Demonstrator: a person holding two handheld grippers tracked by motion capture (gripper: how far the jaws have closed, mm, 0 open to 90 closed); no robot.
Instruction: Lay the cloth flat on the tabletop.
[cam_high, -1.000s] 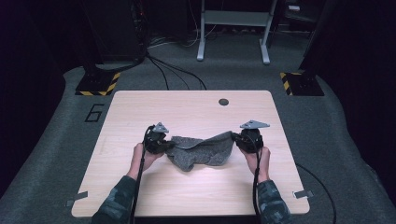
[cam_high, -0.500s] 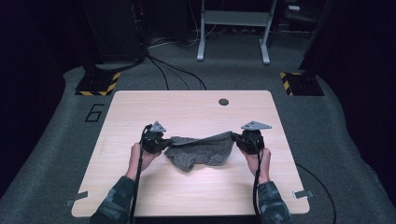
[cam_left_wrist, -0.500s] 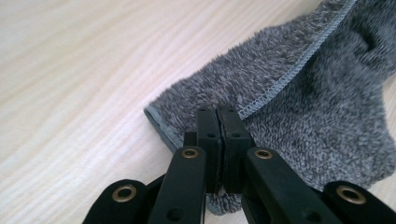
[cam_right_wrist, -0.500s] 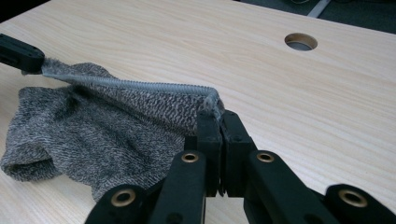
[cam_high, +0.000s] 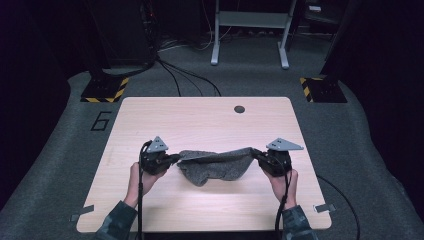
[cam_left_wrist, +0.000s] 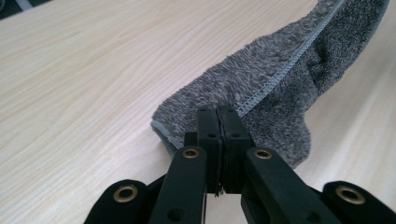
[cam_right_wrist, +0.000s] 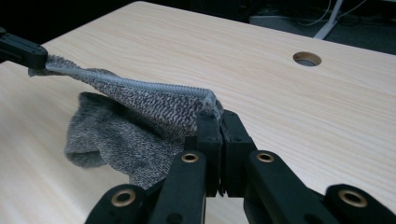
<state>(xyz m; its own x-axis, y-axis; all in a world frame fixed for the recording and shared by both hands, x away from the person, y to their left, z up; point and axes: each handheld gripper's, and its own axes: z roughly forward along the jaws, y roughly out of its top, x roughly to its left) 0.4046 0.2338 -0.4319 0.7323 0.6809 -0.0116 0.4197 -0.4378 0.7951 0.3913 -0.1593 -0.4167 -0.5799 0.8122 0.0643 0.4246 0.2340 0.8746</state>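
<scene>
The left gripper (cam_high: 176, 159) has its jaws pressed together on one corner of the grey towel (cam_high: 215, 165), and the right gripper (cam_high: 256, 154) pinches the opposite corner. The towel's hemmed edge stretches between them, the rest sagging onto the wooden table (cam_high: 200, 120) below.

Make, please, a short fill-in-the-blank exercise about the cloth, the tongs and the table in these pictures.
1. The grey cloth is gripped at its two ends by ____ tongs.
2. The left tongs are ____ on the cloth's stitched edge.
3. The cloth's edge is stretched between the left tongs and the right tongs, while its middle ____ toward the table.
4. Near the table's far edge is a round ____.

Missing words: both; shut; sags; hole
</scene>
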